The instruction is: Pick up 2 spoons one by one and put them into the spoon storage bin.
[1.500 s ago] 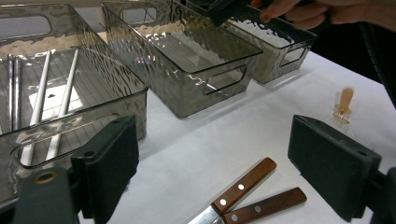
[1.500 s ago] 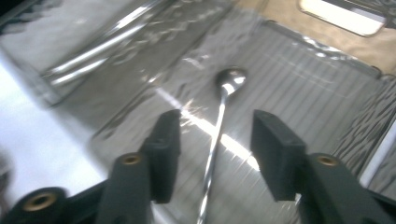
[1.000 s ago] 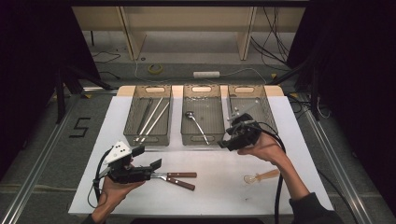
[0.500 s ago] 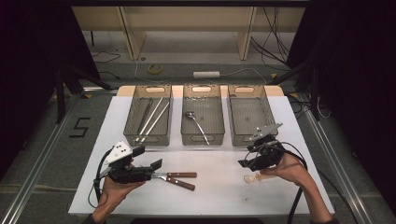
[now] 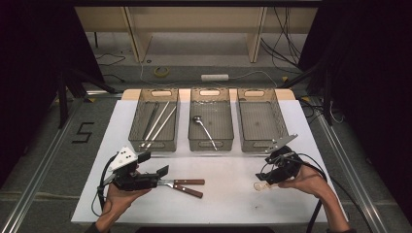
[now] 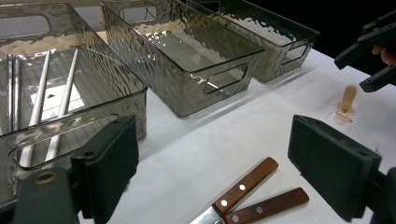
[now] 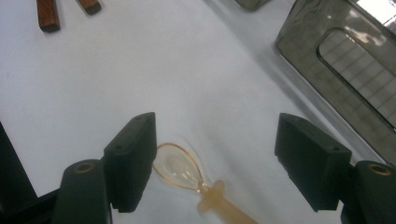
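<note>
Clear plastic spoon between opening right tool.

Amber clear spoon; brown-handled knives; smoky grey bins; white table

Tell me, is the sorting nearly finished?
About halfway, I think. Done: chopsticks lie in the left bin and a ladle in the middle bin. In hand: the right claw, jaws just opened wide, sits over the clear spoon on the table, not gripping it. The open left claw waits by two knives. Left: spoon and knives; the right bin looks empty.
</note>
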Demonstrator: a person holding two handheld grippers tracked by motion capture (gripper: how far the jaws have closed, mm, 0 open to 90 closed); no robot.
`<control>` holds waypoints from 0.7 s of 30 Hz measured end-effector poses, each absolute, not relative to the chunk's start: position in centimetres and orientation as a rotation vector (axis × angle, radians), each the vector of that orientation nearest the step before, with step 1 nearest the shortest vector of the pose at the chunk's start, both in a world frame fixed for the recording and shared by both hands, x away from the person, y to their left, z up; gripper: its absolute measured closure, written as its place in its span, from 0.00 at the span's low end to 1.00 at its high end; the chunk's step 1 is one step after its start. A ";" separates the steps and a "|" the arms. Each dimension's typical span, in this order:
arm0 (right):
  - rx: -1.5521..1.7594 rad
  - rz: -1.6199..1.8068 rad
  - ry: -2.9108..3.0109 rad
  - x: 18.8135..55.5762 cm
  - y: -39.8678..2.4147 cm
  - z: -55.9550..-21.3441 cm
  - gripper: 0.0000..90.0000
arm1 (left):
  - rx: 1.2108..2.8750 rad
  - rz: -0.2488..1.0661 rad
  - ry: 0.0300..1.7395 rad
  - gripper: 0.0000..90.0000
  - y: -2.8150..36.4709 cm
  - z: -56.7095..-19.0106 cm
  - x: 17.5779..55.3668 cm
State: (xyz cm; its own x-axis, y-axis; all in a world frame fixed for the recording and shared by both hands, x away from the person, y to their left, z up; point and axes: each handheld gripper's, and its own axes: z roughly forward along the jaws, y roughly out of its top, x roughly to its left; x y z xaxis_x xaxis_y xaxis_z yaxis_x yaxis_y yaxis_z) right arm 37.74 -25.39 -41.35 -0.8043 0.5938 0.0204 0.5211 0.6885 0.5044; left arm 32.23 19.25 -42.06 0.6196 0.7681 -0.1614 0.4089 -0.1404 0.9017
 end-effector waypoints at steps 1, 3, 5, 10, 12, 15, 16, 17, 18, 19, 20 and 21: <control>0.914 0.751 2.753 37.7 -25.5 -41.4 0.34 | 1.762 0.415 0.960 0.17 19.2 -42.0 32.2; 0.906 0.739 2.759 37.7 -25.5 -41.5 0.34 | 1.767 0.416 0.957 0.17 19.2 -42.1 32.3; 0.896 0.722 2.769 37.6 -25.6 -41.5 0.34 | 1.766 0.416 0.958 0.17 19.2 -42.1 32.2; 0.891 0.679 2.777 37.7 -25.8 -41.8 0.35 | 1.765 0.416 0.958 0.17 19.2 -42.1 32.2; 0.900 0.668 2.780 37.8 -26.1 -42.1 0.35 | 1.764 0.416 0.958 0.17 19.2 -42.0 32.2; 0.907 0.630 2.788 37.9 -26.3 -42.4 0.36 | 1.766 0.415 0.957 0.17 19.2 -42.1 32.2; 0.905 0.623 2.792 37.9 -26.4 -42.5 0.37 | 1.768 0.417 0.954 0.17 19.2 -42.1 32.2; 0.904 0.615 2.795 37.9 -26.4 -42.7 0.37 | 1.766 0.417 0.956 0.17 19.2 -42.1 32.3; 0.903 0.603 2.796 37.9 -26.4 -42.8 0.38 | 1.764 0.413 0.959 0.17 19.2 -42.1 32.2; 0.905 0.592 2.801 37.9 -26.4 -42.9 0.38 | 1.764 0.413 0.958 0.17 19.1 -42.1 32.2; 0.899 0.585 2.806 37.9 -26.4 -43.0 0.39 | 1.763 0.414 0.958 0.17 19.1 -42.1 32.2; 0.894 0.577 2.812 37.9 -26.4 -43.1 0.40 | 1.763 0.414 0.958 0.17 19.1 -42.1 32.2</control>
